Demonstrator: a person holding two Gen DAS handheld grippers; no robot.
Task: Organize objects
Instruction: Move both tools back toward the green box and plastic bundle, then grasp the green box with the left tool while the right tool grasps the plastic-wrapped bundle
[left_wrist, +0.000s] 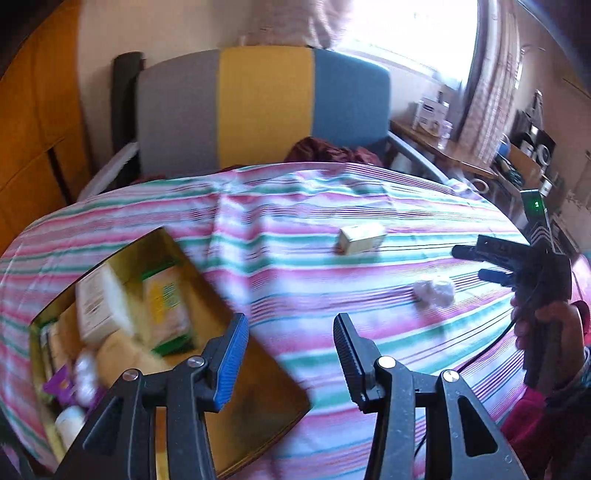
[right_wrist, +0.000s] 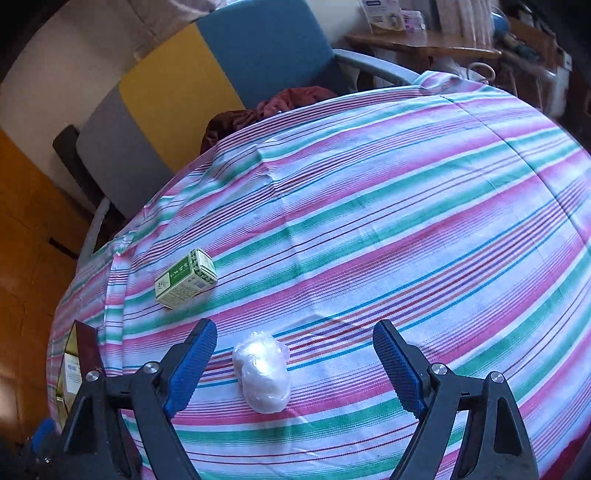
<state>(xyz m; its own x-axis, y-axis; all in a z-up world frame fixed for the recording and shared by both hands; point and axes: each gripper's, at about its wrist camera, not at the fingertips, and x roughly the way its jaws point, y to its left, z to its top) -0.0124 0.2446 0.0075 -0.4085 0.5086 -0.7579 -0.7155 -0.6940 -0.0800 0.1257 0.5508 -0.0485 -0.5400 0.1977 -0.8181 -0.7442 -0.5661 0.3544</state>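
My right gripper (right_wrist: 293, 363), jaws spread, hovers over the white wrapped bundle (right_wrist: 263, 373); next: descend, pinch. Left gripper (left_wrist: 291, 354) empty, parted.

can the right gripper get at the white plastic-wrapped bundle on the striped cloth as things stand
Probably yes. The right gripper hangs open over the white plastic-wrapped bundle, which lies between its fingers on the striped cloth. Nothing blocks it; the green and white box lies well clear.
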